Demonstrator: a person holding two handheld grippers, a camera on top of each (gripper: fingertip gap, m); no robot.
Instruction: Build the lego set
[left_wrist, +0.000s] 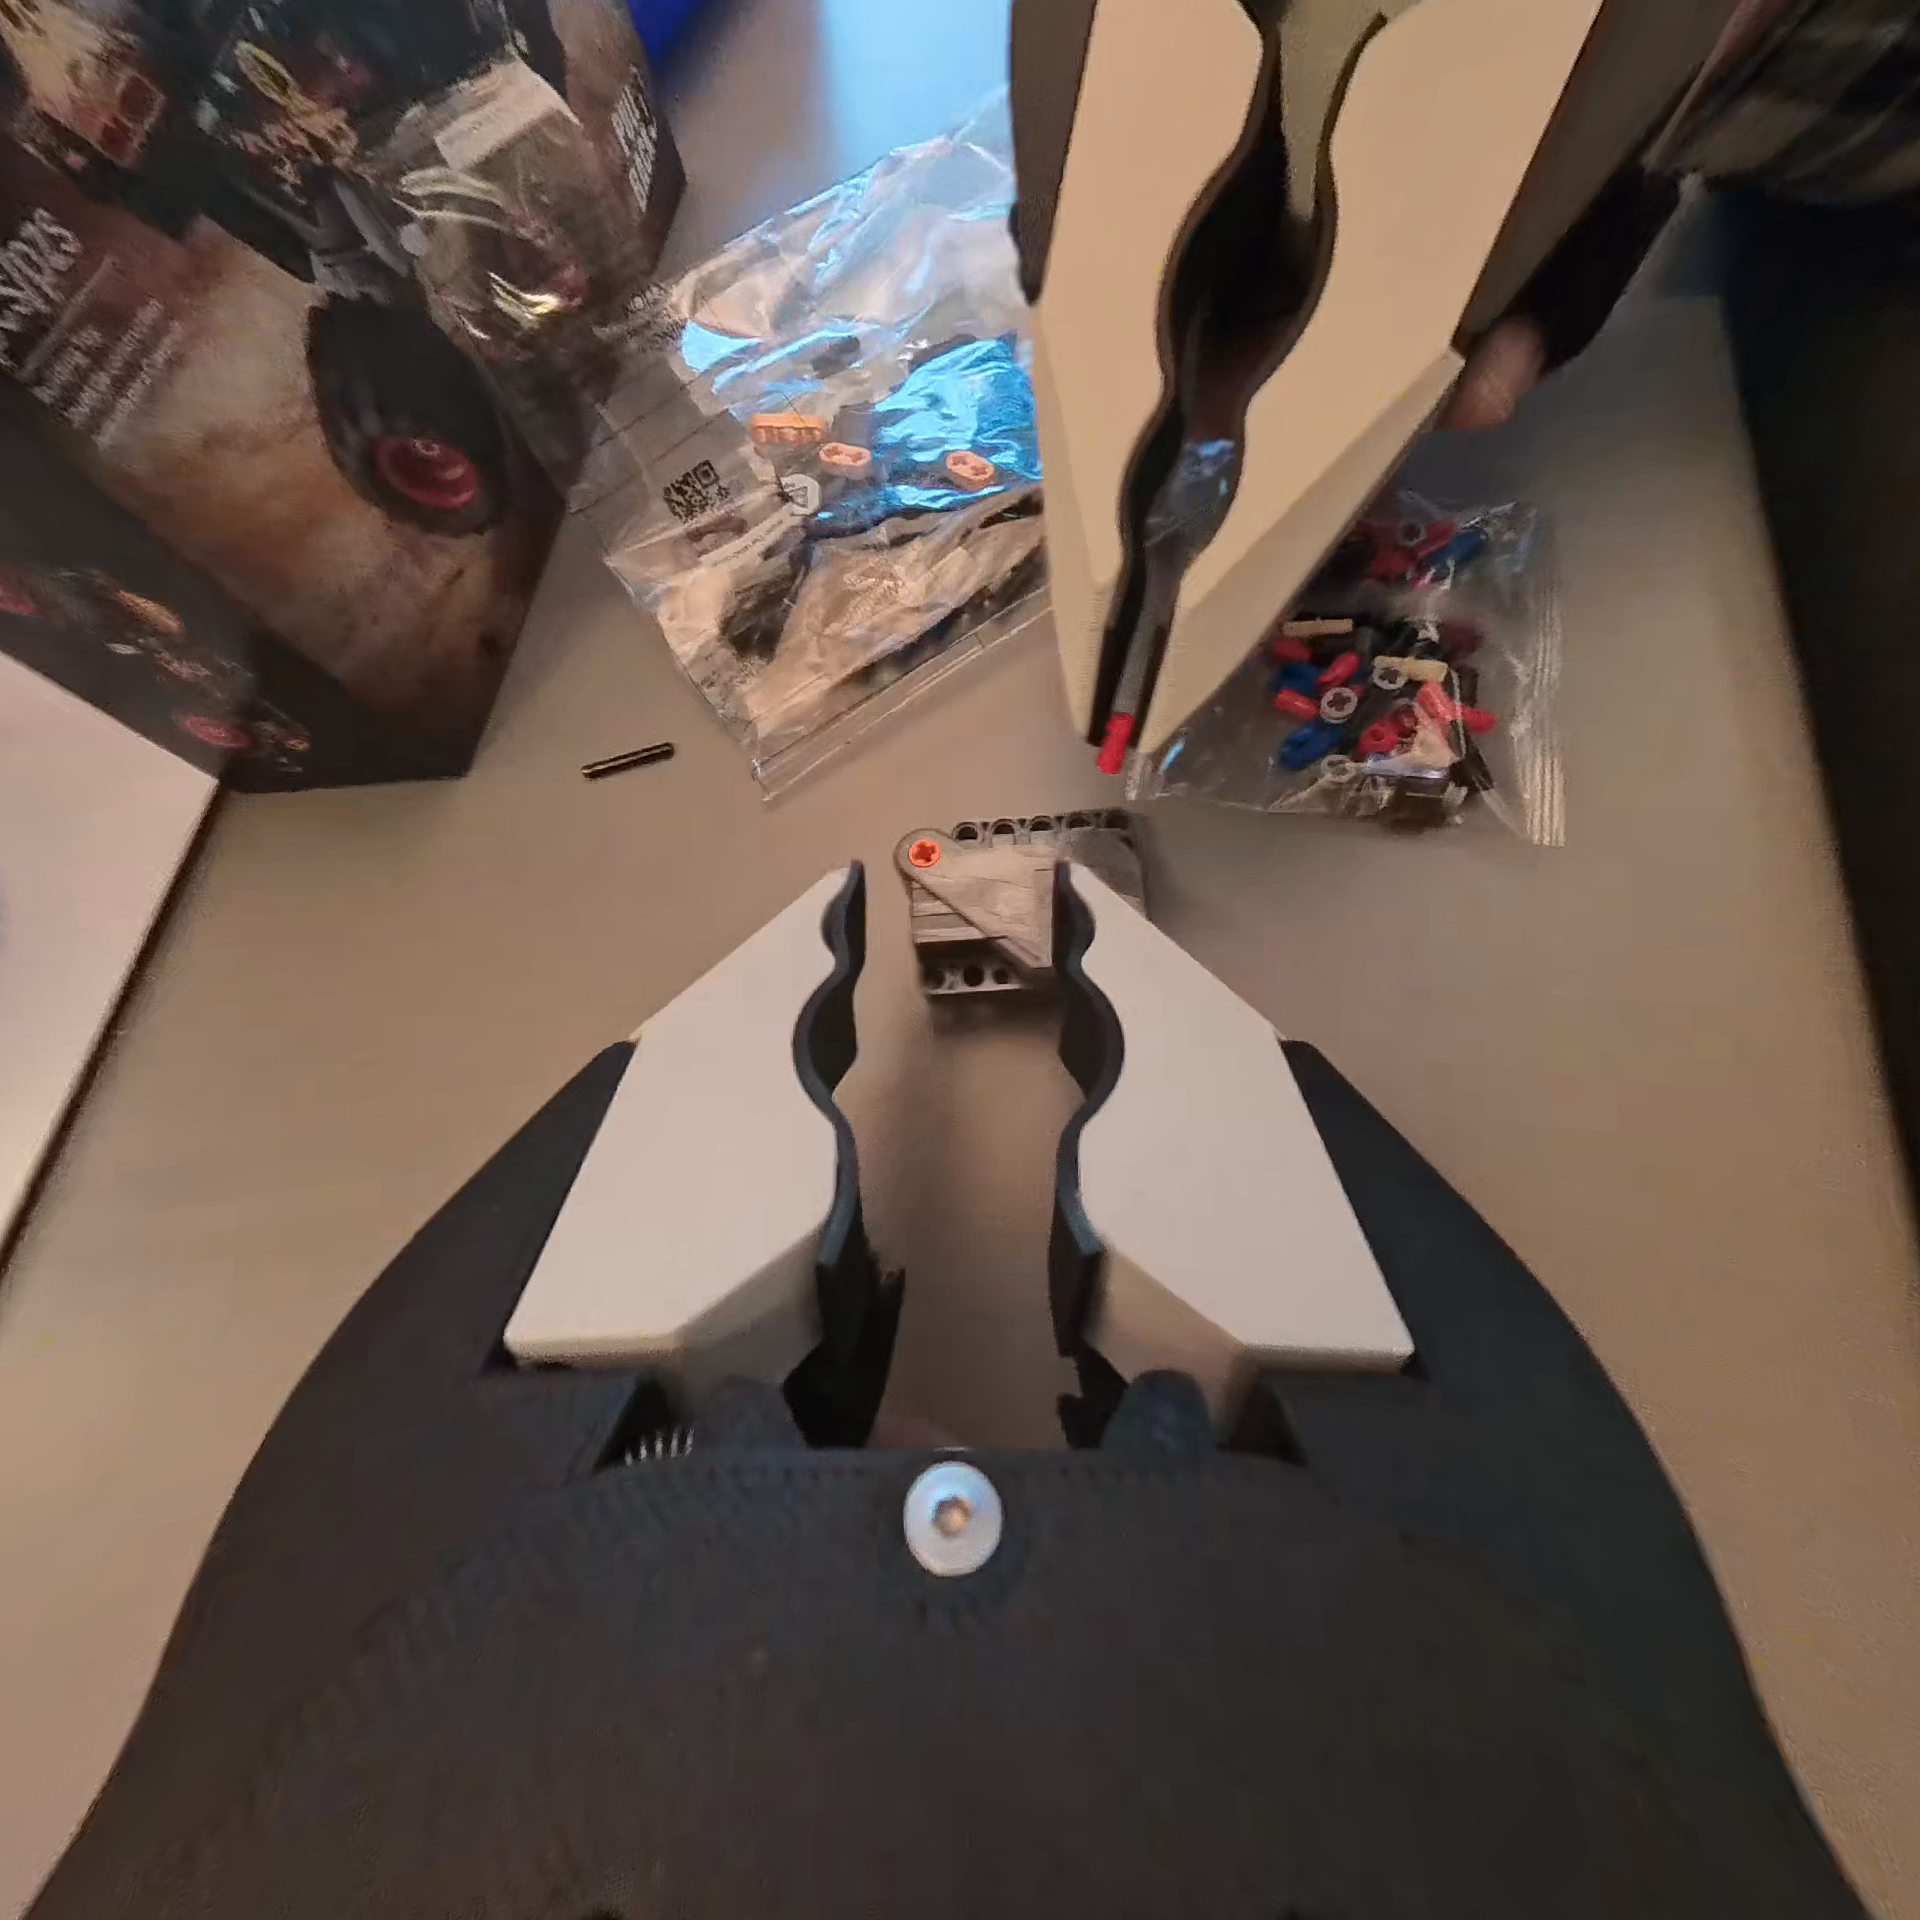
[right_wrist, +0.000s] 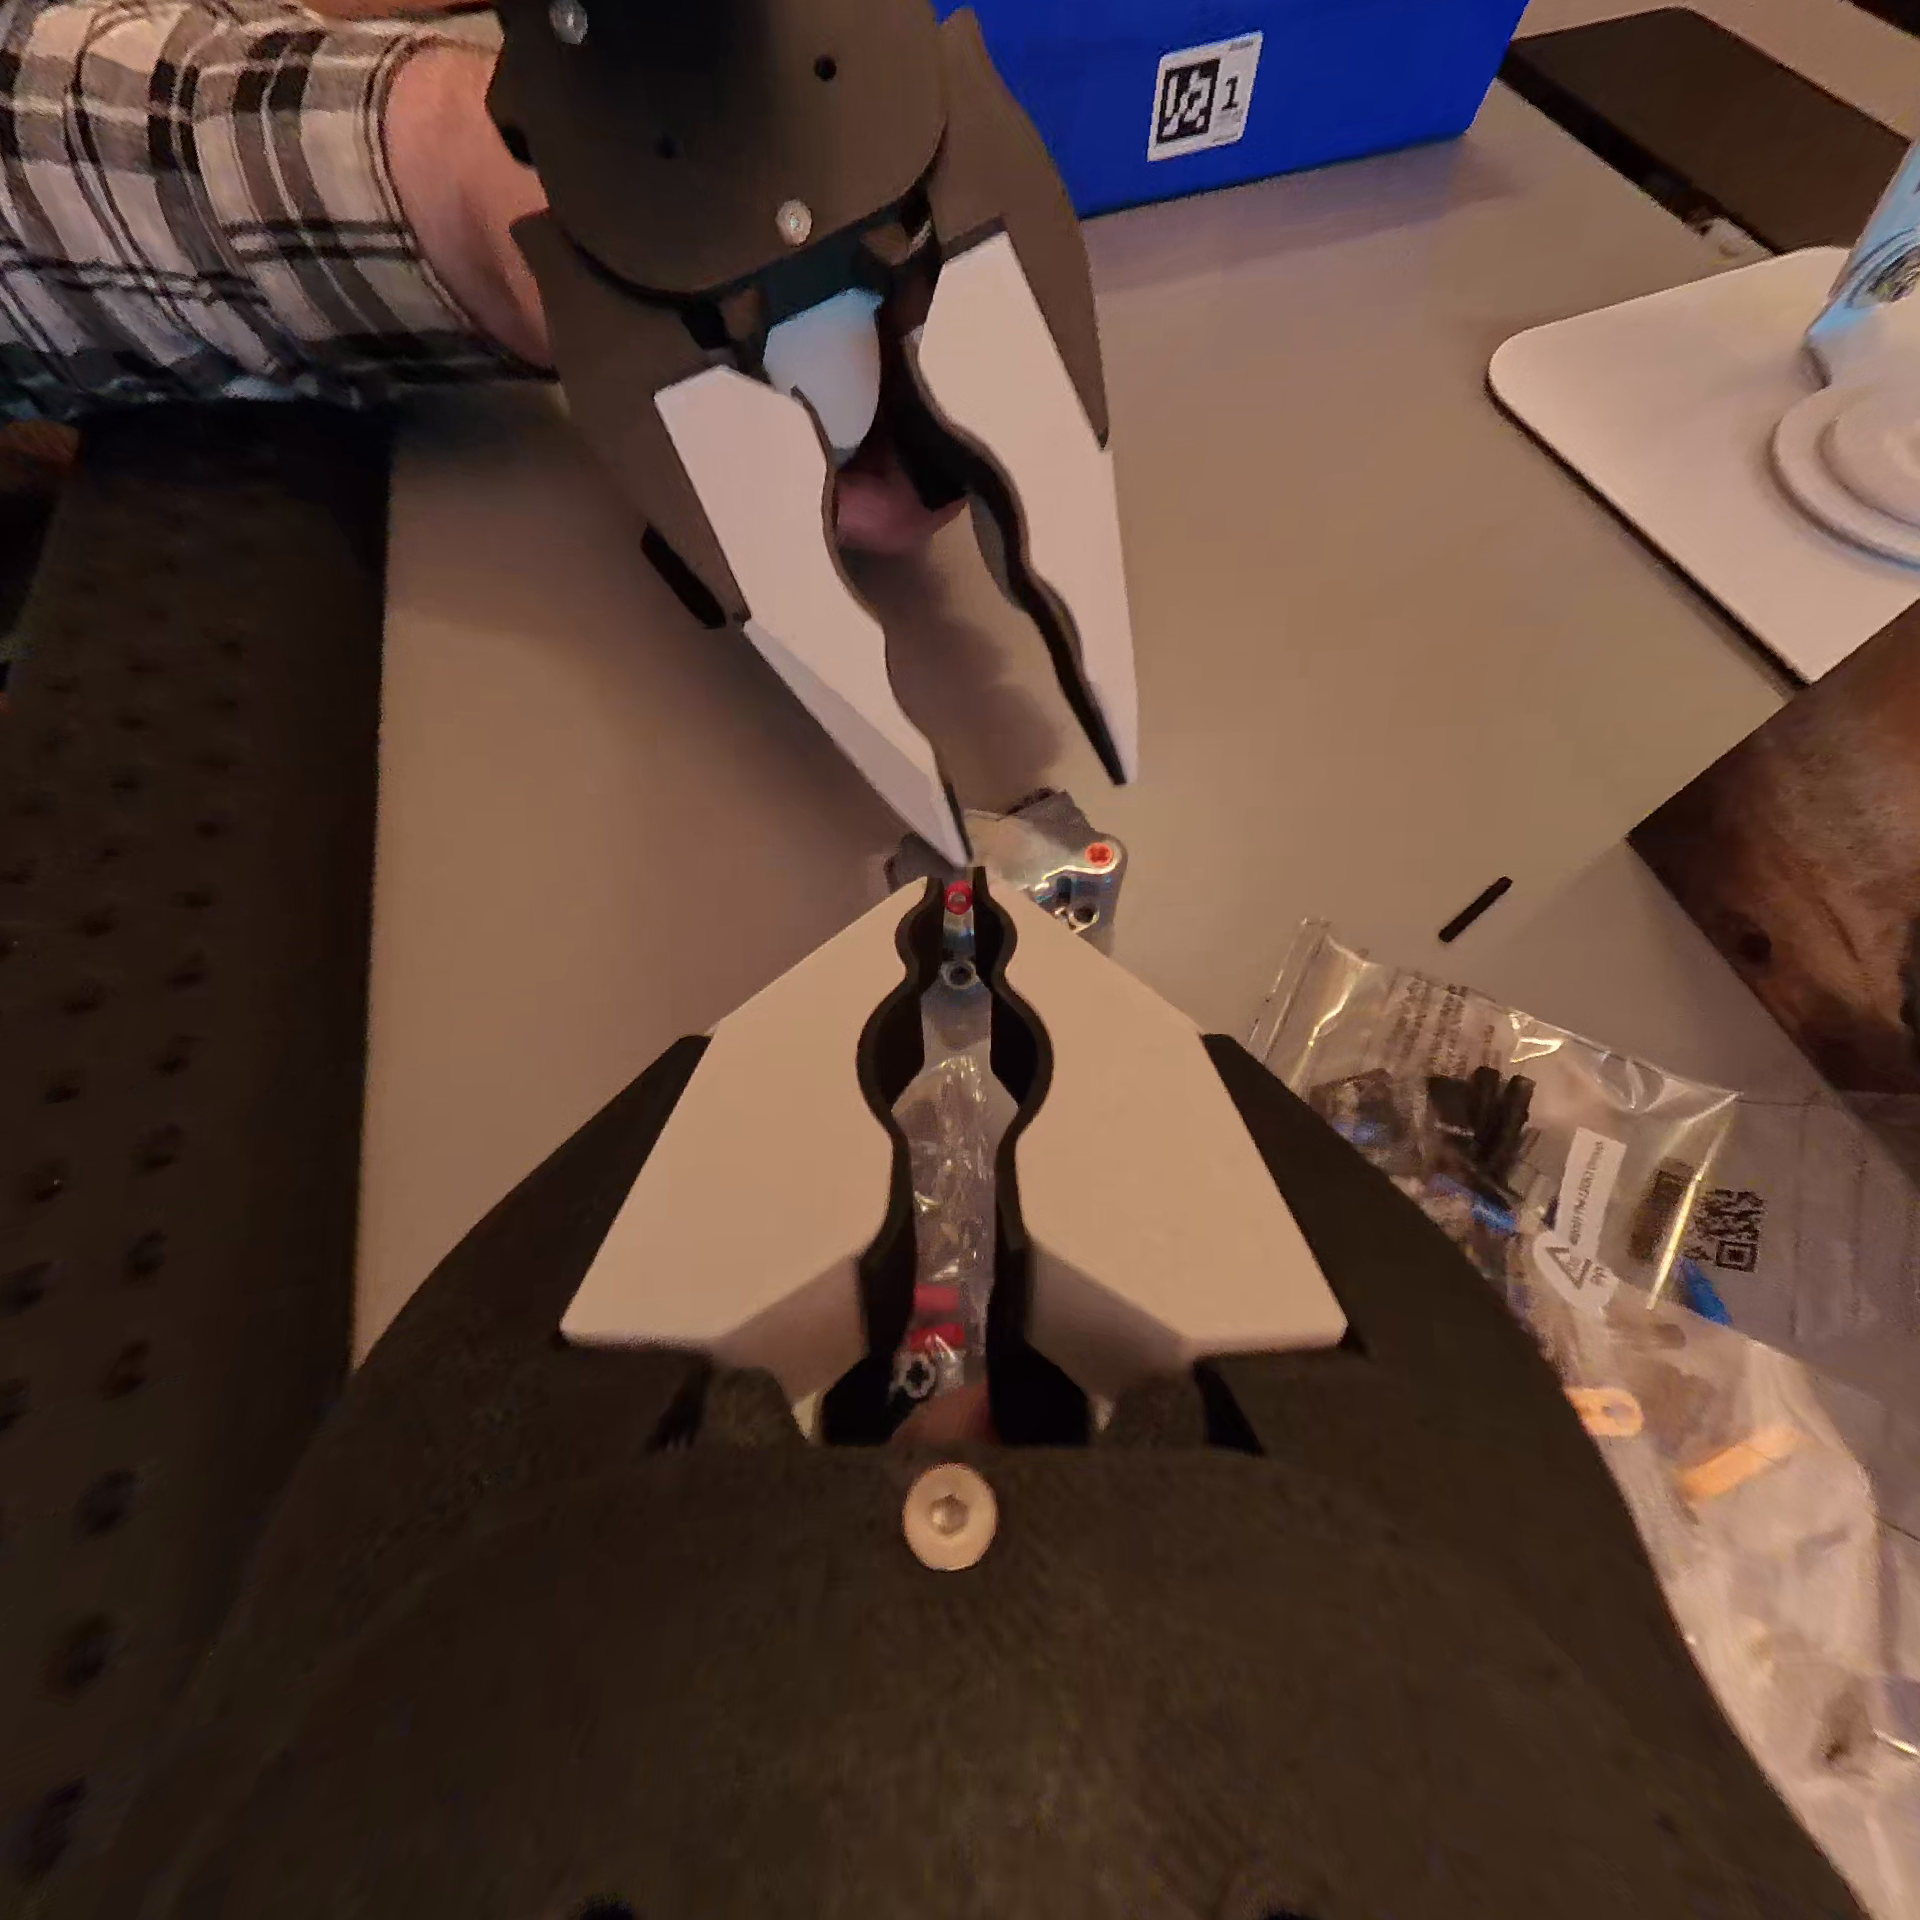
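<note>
On a smooth grey tabletop (left_wrist: 312, 1039), the left hand-held gripper (left_wrist: 961, 883) is spread apart around a grey assembly (left_wrist: 982, 914) of holed beams with an orange pin. The right hand-held gripper (right_wrist: 958, 896) is clamped on a thin grey axle (left_wrist: 1132, 665) with a red tip. Crinkled clear bags (left_wrist: 831, 499) of parts lie beyond, beside a glossy box (left_wrist: 312, 416). Bag contents are blurred. A perforated black mat (right_wrist: 177, 831) borders the tabletop.
</note>
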